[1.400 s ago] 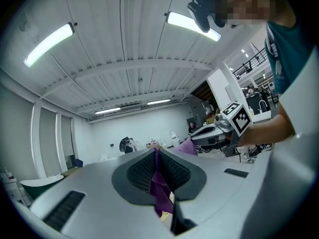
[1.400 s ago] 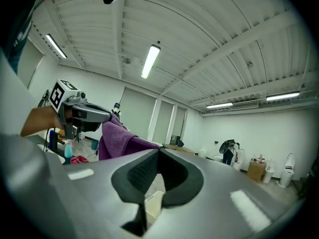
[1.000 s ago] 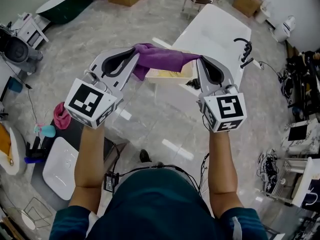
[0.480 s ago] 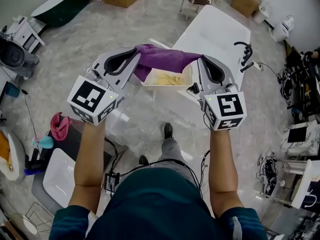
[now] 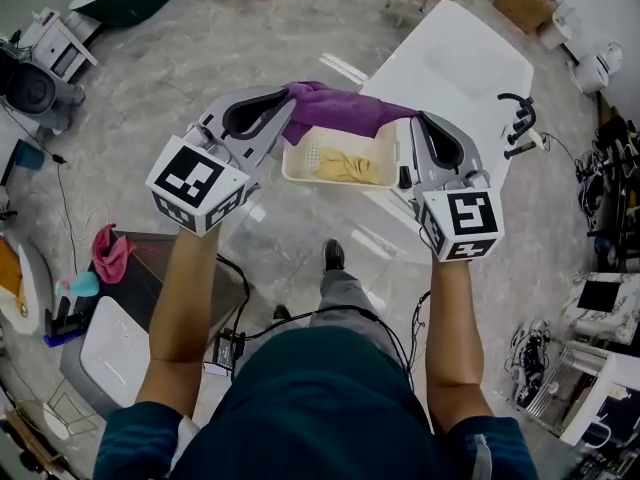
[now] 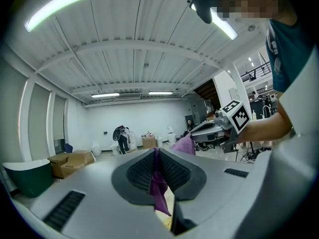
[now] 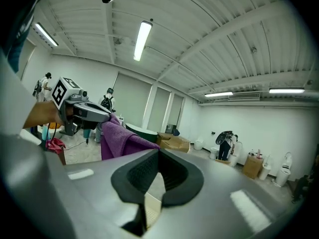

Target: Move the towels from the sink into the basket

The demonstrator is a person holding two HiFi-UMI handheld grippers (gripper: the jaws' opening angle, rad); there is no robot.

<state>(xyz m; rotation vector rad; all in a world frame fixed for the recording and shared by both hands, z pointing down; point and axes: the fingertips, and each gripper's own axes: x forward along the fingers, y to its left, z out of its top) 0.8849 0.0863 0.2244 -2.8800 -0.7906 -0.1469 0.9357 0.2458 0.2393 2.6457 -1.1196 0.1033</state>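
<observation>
In the head view, my left gripper (image 5: 288, 106) and my right gripper (image 5: 413, 125) are holding a purple towel (image 5: 345, 113) stretched between them. It is hanging above a cream plastic basket (image 5: 300, 164) with small holes in its wall. A crumpled yellow towel (image 5: 346, 166) is lying inside the basket. Just behind the basket a long white tub (image 5: 450, 63) with a black faucet (image 5: 520, 123) is standing. The floor (image 5: 200, 53) is looking like grey marble, and at the left a pink cloth (image 5: 108, 253) is lying on a dark stand.

In the left gripper view, my ribbed black pads (image 6: 172, 171) are pinching a thin fold of the soft purple towel (image 6: 159, 185), which is hanging down between them. Far behind, cardboard boxes (image 6: 70, 162) and a dark green tub (image 6: 20, 176) are standing.

In the right gripper view, my fingers are pressed together on the towel's edge at their tip. The rest of the fuzzy cloth (image 7: 122, 141) is spreading to the left, toward the other gripper.
</observation>
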